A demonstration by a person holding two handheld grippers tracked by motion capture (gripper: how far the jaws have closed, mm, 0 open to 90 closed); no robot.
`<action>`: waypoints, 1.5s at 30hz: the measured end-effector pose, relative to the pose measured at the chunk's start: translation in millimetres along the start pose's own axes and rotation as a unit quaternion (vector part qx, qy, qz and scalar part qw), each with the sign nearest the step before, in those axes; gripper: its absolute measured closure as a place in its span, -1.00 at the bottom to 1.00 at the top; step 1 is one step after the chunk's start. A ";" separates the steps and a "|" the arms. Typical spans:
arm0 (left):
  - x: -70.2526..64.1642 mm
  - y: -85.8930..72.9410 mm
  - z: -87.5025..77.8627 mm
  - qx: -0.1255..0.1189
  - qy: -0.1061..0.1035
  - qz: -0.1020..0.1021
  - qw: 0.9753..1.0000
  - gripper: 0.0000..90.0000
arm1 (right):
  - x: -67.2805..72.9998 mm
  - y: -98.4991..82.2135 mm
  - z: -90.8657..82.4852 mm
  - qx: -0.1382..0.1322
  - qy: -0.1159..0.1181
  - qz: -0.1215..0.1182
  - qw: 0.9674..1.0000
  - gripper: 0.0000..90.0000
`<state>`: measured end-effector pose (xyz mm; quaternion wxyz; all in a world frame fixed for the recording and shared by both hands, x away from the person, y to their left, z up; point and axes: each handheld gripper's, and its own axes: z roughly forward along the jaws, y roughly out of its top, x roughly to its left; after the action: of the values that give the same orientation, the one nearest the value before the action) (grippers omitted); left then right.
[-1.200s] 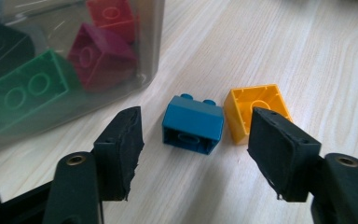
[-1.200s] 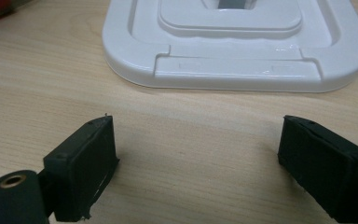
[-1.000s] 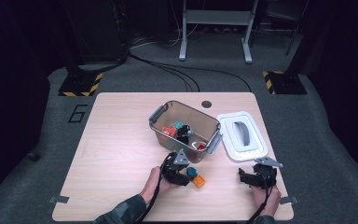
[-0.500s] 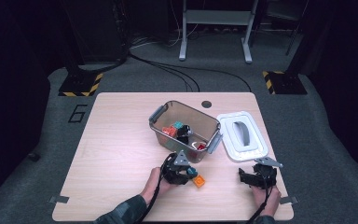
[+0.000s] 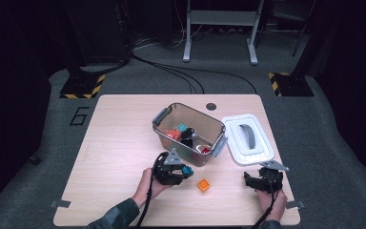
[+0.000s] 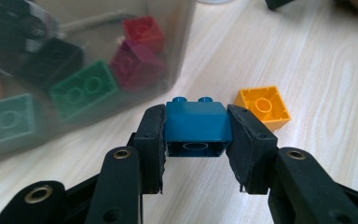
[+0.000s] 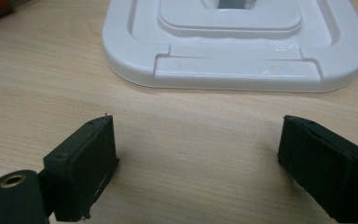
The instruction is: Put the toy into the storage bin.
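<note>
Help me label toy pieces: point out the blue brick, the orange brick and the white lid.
blue brick (image 6: 195,121), left gripper view, its sloped top face.
orange brick (image 6: 263,105), left gripper view, around its stud.
white lid (image 5: 248,139), high view, beside its grey handle.

The high view looks forward and down on the whole table (image 5: 114,143) from well above; each gripper view sits close over the wood, looking along its own jaws; the left shares the clear bin (image 6: 74,70), the right the white lid (image 7: 237,46).

left tool (image 6: 196,140): jaws just closed, clamped, lifted off table | right tool (image 7: 198,163): jaws wide, resting low
</note>
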<state>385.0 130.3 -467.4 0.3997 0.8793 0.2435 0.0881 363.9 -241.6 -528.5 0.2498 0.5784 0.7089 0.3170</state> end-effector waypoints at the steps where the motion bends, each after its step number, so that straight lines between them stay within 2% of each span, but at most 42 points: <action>1: 2.1 1.9 -4.9 -0.002 0.000 0.000 1.000 0.31 | 0.0 0.0 0.0 0.000 0.000 0.000 1.000 -0.77; 7: 8.1 8.9 -24.1 -0.015 0.010 -0.008 1.000 0.31 | 0.2 0.0 0.0 0.000 0.000 0.000 1.000 -0.77; 16: 18.7 23.1 -54.7 -0.034 0.030 -0.006 0.999 0.31 | 0.4 -0.1 -0.1 0.000 -0.001 0.002 1.000 -0.77; 21: 26.9 35.2 -75.1 -0.050 0.050 -0.008 0.997 0.31 | 0.1 -0.1 0.0 -0.001 -0.001 0.000 1.000 -0.77; 28: 43.0 54.5 -92.7 -0.063 0.073 -0.010 0.995 0.31 | 0.4 -0.1 -0.1 0.000 -0.001 0.001 1.000 -0.77; 32: 55.1 66.6 -94.3 -0.064 0.089 -0.017 0.994 0.31 | 0.1 -0.1 0.0 0.000 -0.001 0.000 1.000 -0.77; 35: 64.5 74.9 -90.9 -0.065 0.096 -0.032 0.993 0.31 | 0.4 -0.1 -0.1 0.000 -0.001 0.001 1.000 -0.77; 37: 69.0 78.1 -88.7 -0.063 0.097 -0.033 0.993 0.31 | 0.4 -0.1 -0.2 0.000 -0.001 0.001 1.000 -0.77; 40: 77.4 84.4 -78.3 -0.055 0.097 -0.050 0.992 0.31 | 0.3 -0.1 -0.1 0.000 -0.001 0.001 1.000 -0.76; 45: 83.5 86.3 -61.3 -0.033 0.096 -0.063 0.993 0.31 | 0.0 -0.1 -0.1 0.000 0.000 0.000 1.000 -0.76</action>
<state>466.8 164.0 -365.6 0.4078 0.8363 0.3322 0.1546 363.8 -241.6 -528.5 0.2499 0.5786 0.7085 0.3174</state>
